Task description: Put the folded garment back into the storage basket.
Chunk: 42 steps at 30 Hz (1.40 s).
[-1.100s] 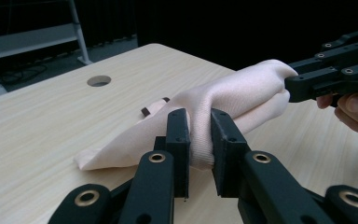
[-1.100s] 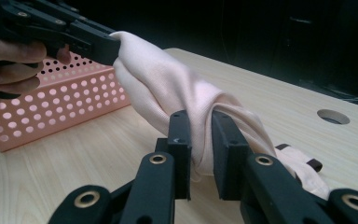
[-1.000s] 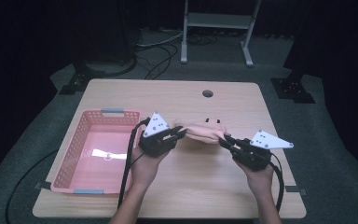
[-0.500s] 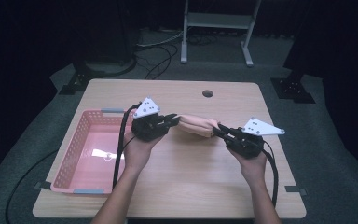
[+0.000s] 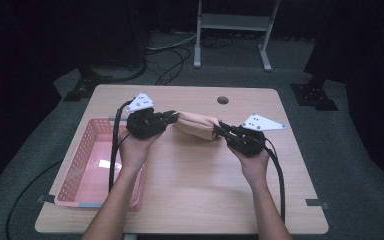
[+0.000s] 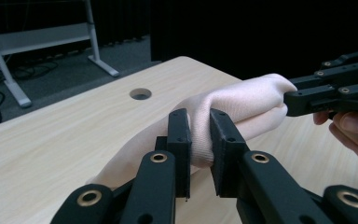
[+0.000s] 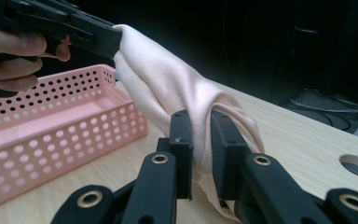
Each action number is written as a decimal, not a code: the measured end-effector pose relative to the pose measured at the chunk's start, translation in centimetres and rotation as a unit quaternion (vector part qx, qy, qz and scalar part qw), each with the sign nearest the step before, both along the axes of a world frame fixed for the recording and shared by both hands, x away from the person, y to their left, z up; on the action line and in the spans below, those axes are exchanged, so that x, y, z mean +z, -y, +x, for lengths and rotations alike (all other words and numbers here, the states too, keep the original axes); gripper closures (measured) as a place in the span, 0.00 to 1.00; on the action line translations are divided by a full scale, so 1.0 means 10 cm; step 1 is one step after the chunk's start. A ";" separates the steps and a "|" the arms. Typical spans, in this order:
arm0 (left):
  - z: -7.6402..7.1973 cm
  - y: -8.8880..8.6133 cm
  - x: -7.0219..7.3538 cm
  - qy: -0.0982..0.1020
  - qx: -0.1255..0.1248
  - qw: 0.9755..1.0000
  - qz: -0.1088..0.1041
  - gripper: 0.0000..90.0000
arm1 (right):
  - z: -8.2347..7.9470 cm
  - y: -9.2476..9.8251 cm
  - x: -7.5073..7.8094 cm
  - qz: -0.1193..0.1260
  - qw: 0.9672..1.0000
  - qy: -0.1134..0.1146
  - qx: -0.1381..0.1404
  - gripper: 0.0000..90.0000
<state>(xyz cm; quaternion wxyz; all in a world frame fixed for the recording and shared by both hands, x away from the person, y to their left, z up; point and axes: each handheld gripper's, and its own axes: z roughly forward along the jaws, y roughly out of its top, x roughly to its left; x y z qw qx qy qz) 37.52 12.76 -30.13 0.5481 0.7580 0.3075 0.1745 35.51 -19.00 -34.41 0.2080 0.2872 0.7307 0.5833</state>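
High view: left tongs (image 5: 172, 117) and right tongs (image 5: 220, 128) clamp the pink cloth (image 5: 196, 125) mid-carry; next, judged, lowering into basket (image 5: 82, 172) at the surface's left edge.

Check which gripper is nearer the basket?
Left. The left gripper holds the cloth just beside the basket; the right gripper grips its far end.

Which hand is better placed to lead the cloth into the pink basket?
Left, probably. The left gripper grips the cloth beside the basket; the right gripper holds the far end.
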 end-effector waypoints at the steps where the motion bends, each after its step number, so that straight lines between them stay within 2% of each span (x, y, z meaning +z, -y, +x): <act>1: 0.02 -0.03 0.01 0.000 0.002 1.000 -0.002 0.90 | 0.03 -0.03 0.01 0.001 1.000 0.000 0.001 0.90; 4: 0.06 -0.14 0.02 -0.002 0.006 1.000 -0.010 0.90 | 0.10 -0.13 0.04 0.002 1.000 0.001 0.003 0.90; 9: 0.11 -0.25 0.03 -0.001 0.013 1.000 -0.008 0.90 | 0.18 -0.26 0.05 0.000 1.000 0.001 0.005 0.89; 15: 0.25 -0.42 0.04 -0.009 0.020 1.000 -0.007 0.90 | 0.31 -0.44 0.04 0.002 1.000 -0.001 0.010 0.90; 20: 0.31 -0.54 0.06 -0.015 0.030 0.999 0.008 0.90 | 0.40 -0.57 0.05 0.000 1.000 -0.004 0.014 0.90; 26: 0.31 -0.68 0.07 -0.011 0.042 0.999 0.012 0.90 | 0.45 -0.74 0.06 -0.006 1.000 -0.002 0.016 0.90; 36: 0.25 -1.08 0.03 -0.009 0.068 0.998 -0.010 0.90 | 0.54 -1.12 0.11 -0.014 0.999 -0.003 0.033 0.89; 37: 0.25 -1.08 0.03 -0.009 0.068 0.998 -0.010 0.90 | 0.55 -1.16 0.12 -0.013 0.999 -0.003 0.035 0.89; 39: 0.23 -1.20 0.03 -0.010 0.076 0.997 -0.016 0.90 | 0.57 -1.24 0.13 -0.015 0.999 -0.003 0.041 0.89; 42: 0.22 -1.28 0.03 -0.011 0.081 0.996 -0.017 0.90 | 0.60 -1.36 0.15 -0.017 0.999 -0.003 0.047 0.89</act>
